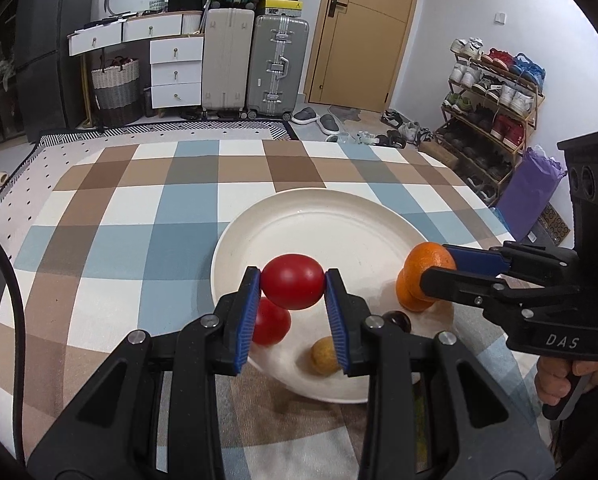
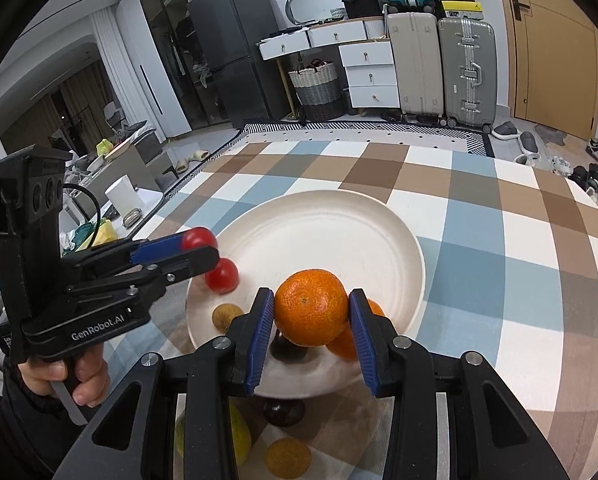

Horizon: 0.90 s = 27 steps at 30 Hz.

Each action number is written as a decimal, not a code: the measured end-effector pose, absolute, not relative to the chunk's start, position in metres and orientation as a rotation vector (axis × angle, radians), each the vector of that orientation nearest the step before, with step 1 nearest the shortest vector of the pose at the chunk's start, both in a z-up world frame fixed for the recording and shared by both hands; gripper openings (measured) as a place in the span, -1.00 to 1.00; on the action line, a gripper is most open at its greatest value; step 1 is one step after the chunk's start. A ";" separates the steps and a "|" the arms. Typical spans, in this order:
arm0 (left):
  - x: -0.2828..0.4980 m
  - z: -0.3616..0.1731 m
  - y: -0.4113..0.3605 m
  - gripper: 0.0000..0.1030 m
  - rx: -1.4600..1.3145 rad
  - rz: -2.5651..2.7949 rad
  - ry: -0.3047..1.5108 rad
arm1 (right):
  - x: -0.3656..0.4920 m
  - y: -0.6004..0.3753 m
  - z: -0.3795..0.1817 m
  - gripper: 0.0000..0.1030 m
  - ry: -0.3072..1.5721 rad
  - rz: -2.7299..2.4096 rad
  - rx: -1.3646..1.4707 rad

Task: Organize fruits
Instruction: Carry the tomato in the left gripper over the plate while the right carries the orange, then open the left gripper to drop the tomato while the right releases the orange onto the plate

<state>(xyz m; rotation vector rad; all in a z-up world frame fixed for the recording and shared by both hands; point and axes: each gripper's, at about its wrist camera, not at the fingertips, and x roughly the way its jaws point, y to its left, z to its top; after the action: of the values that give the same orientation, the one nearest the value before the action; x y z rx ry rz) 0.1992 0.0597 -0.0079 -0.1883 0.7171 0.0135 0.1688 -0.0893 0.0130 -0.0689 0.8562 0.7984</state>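
- L gripper (image 1: 293,288): a red tomato (image 1: 293,282) is pinched between the blue pads, one pad on each side; held above the near-left part of the plate (image 1: 339,216), clear of the plate surface.
- R gripper (image 2: 311,316): an orange (image 2: 311,307) is pinched the same way, pads pressed on both flanks; held over the near edge of the plate.
- From the L cam, the R gripper (image 1: 435,268) is seen at the right w/ the orange (image 1: 429,258) at its tip, over the plate's right rim.
- From the R cam, the L gripper (image 2: 201,246) is seen at the left w/ the tomato (image 2: 198,238) at its tip, over the plate's left rim.
- Plate: white, round, set on a checked tablecloth (image 1: 139,220) (blue/brown/white).
- On the plate, near side: a 2nd tomato (image 1: 271,322) is seen below the held one; a small tan fruit (image 1: 324,356) next to it; a 2nd orange (image 2: 345,344) is seen below/behind the held orange, partly hidden by the R pad.
- A dark round fruit (image 2: 287,350) is seen under the held orange, on the plate's near part.
- Off the plate, near edge, R cam only: another dark fruit (image 2: 283,412), a yellow-green fruit (image 2: 239,434) and a small orange one (image 2: 289,458), all partly hidden by the gripper frame.
- A hand (image 2: 73,376) is seen on the L gripper's handle; another hand (image 1: 571,376) on the R handle.
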 end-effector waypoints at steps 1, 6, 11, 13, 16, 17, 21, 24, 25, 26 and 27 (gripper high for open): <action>0.201 -0.009 0.060 -0.43 -0.188 0.016 0.719 | 0.170 -0.088 0.013 -0.24 0.858 0.799 -0.070; 0.213 -0.013 0.062 -0.43 -0.191 0.030 0.725 | 0.177 -0.080 0.013 -0.24 0.857 0.793 -0.079; 0.218 -0.020 0.064 -0.43 -0.195 0.038 0.730 | 0.183 -0.072 0.009 -0.24 0.865 0.784 -0.089; 0.219 -0.023 0.064 -0.43 -0.186 0.047 0.734 | 0.185 -0.069 0.007 -0.24 0.867 0.780 -0.090; 0.221 -0.026 0.065 -0.43 -0.184 0.055 0.742 | 0.187 -0.065 0.005 -0.24 0.866 0.773 -0.099; 0.221 -0.027 0.066 -0.43 -0.185 0.057 0.744 | 0.188 -0.063 0.004 -0.24 0.866 0.770 -0.104; 0.222 -0.031 0.067 -0.43 -0.187 0.064 0.751 | 0.187 -0.056 0.002 -0.24 0.862 0.759 -0.132; 0.223 -0.032 0.067 -0.42 -0.180 0.070 0.749 | 0.188 -0.052 0.001 -0.24 0.863 0.752 -0.143; 0.223 -0.032 0.067 -0.42 -0.181 0.071 0.749 | 0.188 -0.050 0.000 -0.24 0.863 0.748 -0.146; 0.222 -0.032 0.067 -0.42 -0.183 0.069 0.749 | 0.188 -0.049 0.000 -0.24 0.863 0.746 -0.148; 0.222 -0.032 0.067 -0.42 -0.181 0.070 0.750 | 0.188 -0.049 -0.001 -0.24 0.863 0.745 -0.149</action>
<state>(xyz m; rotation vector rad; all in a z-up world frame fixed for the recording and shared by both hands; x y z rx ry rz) 0.2224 0.0670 -0.0322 -0.1805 0.7496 0.0699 0.1881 -0.0487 -0.0010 -0.1493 0.8626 0.7446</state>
